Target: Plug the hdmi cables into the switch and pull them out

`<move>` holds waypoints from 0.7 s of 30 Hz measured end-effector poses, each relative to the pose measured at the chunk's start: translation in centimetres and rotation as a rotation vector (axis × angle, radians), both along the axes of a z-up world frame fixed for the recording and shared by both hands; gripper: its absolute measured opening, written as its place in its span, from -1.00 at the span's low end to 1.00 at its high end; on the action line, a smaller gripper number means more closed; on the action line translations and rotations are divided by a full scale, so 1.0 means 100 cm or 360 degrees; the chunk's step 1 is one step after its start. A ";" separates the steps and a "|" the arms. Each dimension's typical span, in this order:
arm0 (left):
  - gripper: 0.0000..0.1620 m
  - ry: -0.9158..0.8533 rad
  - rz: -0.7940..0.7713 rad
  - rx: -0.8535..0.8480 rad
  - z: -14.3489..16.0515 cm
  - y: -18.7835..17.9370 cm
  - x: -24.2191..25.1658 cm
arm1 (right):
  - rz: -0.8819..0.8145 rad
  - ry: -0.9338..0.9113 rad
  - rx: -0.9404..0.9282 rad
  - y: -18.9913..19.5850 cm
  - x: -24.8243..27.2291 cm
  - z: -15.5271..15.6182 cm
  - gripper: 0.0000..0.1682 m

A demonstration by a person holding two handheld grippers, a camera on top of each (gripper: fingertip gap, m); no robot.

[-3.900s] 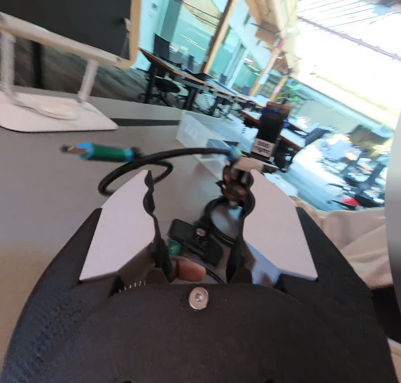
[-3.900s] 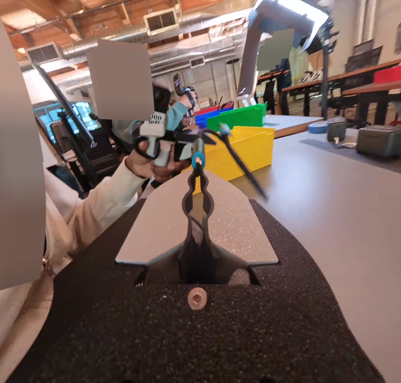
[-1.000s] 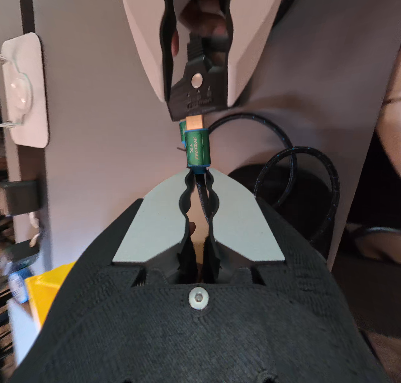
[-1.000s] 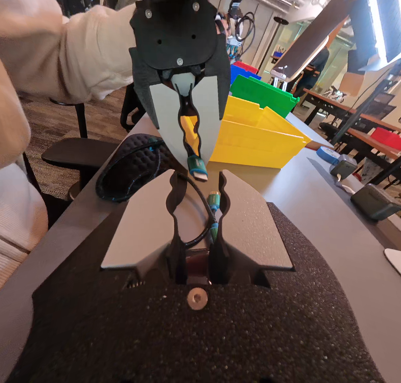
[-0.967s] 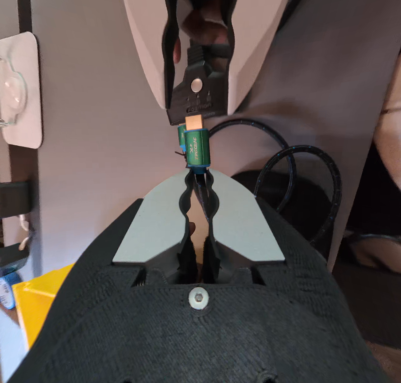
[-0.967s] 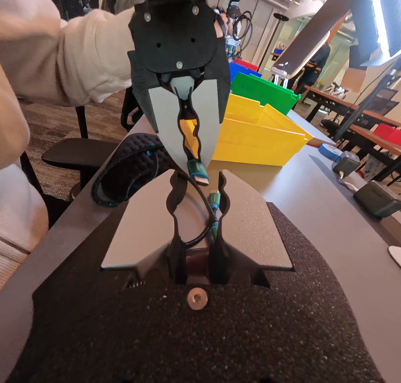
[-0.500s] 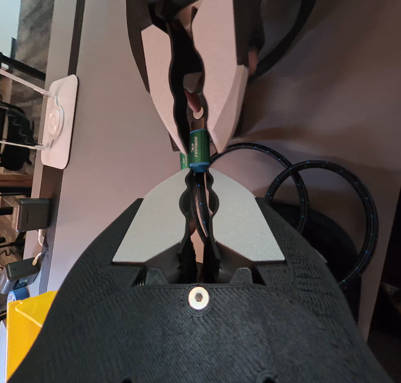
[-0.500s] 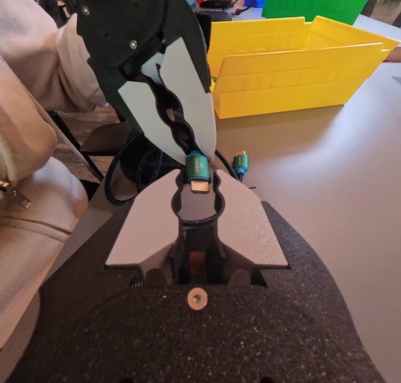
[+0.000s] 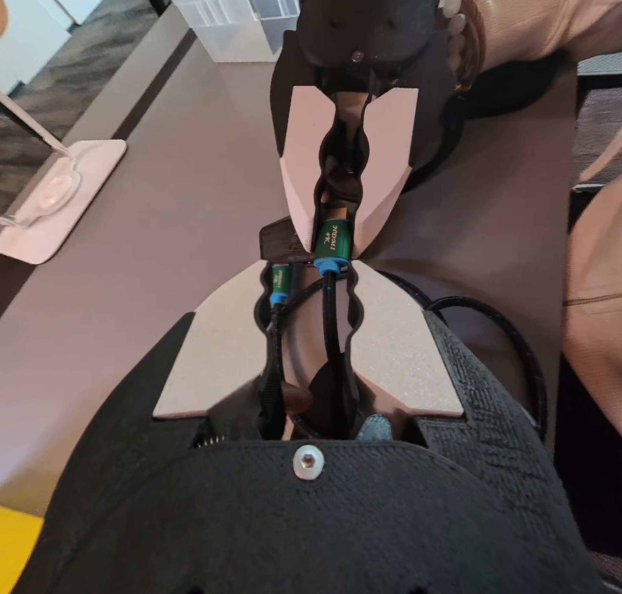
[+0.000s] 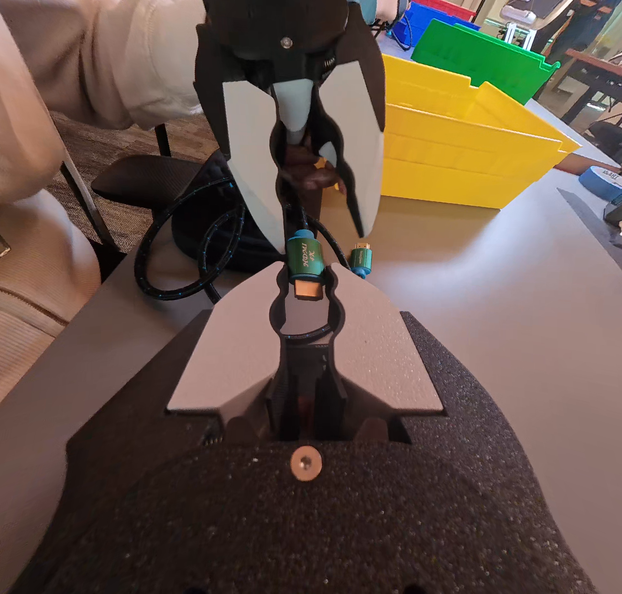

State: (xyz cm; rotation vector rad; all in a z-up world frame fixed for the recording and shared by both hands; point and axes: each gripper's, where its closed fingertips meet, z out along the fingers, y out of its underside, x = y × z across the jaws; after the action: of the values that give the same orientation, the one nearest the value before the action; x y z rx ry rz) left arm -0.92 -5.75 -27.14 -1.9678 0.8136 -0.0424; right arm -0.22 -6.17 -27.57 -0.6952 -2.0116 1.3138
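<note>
HDMI plug [image 9: 333,238], green with gold lettering, pinched by right gripper [image 10: 307,267]; left gripper [image 9: 305,265] spread apart.

Each gripper has a rough black printed body with one silver hex screw set just behind the jaws, and two broad pale grey fingers whose inner black edges run in a wavy line: the left gripper [image 9: 304,268] and the right gripper [image 10: 306,268] look alike. The person wears a cream ribbed sleeve [image 10: 101,49]. Beside the right gripper's body, a bead bracelet [image 9: 452,19] sits at the cuff.
</note>
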 end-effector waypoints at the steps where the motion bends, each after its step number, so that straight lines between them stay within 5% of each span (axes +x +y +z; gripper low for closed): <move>1: -0.39 0.0003 0.0009 0.0015 0.002 0.000 0.000 | -0.0001 -0.0003 0.0008 0.001 0.000 -0.001 -0.75; 3: -0.23 -0.0069 -0.0019 0.0009 0.005 -0.002 0.004 | -0.0004 0.0008 0.0036 0.001 0.000 -0.003 -0.75; 11: -0.85 -0.0109 -0.0074 -0.0043 -0.003 -0.008 0.008 | -0.0001 0.0106 0.0069 0.000 0.000 0.003 -0.76; 19: -0.86 0.0093 -0.0175 -0.0094 -0.015 -0.011 0.005 | -0.0007 0.0091 0.0200 -0.001 -0.001 -0.007 -0.76; 21: -0.86 0.0192 -0.0195 -0.0092 -0.021 -0.009 0.003 | -0.0027 0.0038 0.0209 0.004 -0.001 -0.009 -0.61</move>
State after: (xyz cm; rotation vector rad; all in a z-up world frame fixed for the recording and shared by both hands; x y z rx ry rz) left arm -0.65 -6.66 -29.26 -1.9876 1.0215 -0.0199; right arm -0.32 -5.78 -28.52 -0.6313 -2.0477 1.1629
